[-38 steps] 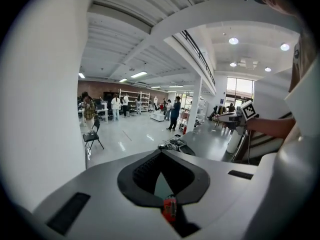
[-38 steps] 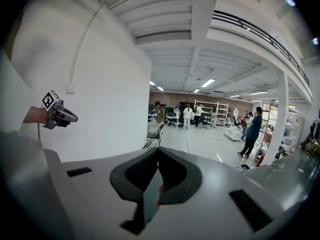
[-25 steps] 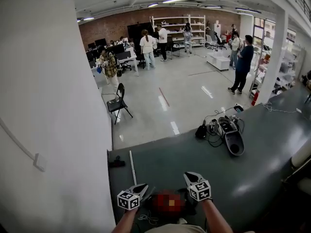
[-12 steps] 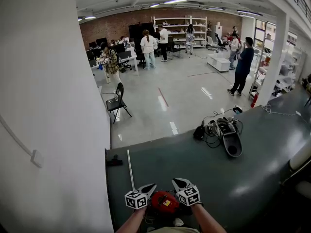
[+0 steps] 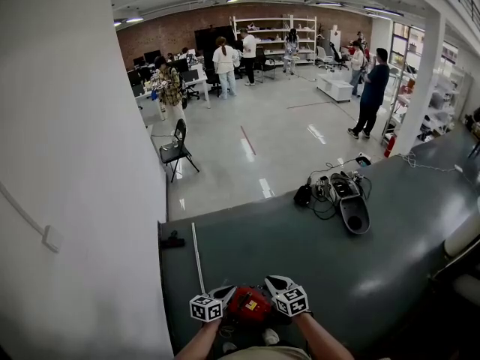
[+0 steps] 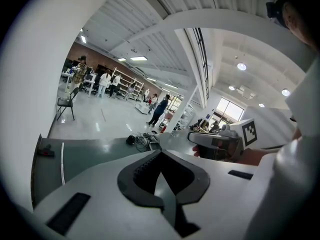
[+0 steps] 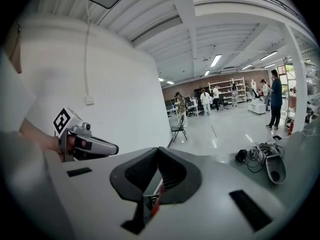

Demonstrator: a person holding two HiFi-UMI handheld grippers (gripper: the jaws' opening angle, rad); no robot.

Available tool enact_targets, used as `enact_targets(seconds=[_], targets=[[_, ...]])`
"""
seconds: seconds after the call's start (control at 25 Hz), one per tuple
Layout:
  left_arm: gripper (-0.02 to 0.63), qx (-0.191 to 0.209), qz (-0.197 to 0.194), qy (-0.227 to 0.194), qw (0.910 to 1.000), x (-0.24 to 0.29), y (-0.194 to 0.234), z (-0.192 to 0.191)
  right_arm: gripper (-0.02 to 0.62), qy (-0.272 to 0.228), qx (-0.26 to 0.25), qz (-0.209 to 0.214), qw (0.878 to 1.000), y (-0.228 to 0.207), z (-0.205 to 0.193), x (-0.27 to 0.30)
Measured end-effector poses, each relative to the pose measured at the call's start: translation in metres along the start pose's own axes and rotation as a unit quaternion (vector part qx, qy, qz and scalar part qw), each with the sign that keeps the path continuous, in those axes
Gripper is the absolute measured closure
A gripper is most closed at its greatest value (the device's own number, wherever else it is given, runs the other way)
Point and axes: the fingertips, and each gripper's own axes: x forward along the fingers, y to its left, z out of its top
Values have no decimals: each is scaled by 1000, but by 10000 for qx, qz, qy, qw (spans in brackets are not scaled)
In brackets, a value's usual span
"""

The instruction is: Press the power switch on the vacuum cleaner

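A red vacuum cleaner [image 5: 249, 304] lies on the dark grey floor mat at the bottom of the head view, right in front of me. Its white wand [image 5: 196, 257] runs away from it toward the wall. My left gripper [image 5: 227, 292] is at the red body's left edge and my right gripper [image 5: 274, 282] at its right edge, both tips just above it. Both jaws stand together with nothing between them. In the right gripper view only a red sliver of the vacuum cleaner [image 7: 156, 203] shows below the jaws, and the switch is hidden.
A white wall [image 5: 75, 163] stands close on the left. A small black part [image 5: 172, 241] lies by the wand's far end. A tangle of cables with a black nozzle [image 5: 351, 210] lies further out on the mat. Several people stand far off in the hall.
The two grippers have come closer together around the red vacuum body, the right one moving left. The whole view has shifted slightly upward.
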Motion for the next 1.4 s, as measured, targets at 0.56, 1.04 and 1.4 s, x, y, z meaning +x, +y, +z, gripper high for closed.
enact_targets(seconds=[0.56,1.04,1.4], targets=[[600,192,-359,-393,9984,36,-59,49,584,-221,-191,-20,9996,-38,39,-18],[600,223,-312,-730,9966,56,-71,82,588,-108,-813,6,9966,-45,60,-16],[600,-11,-156,-678,9976,57,-63,57,589,81,-846,372,9957,-44,36,-13]])
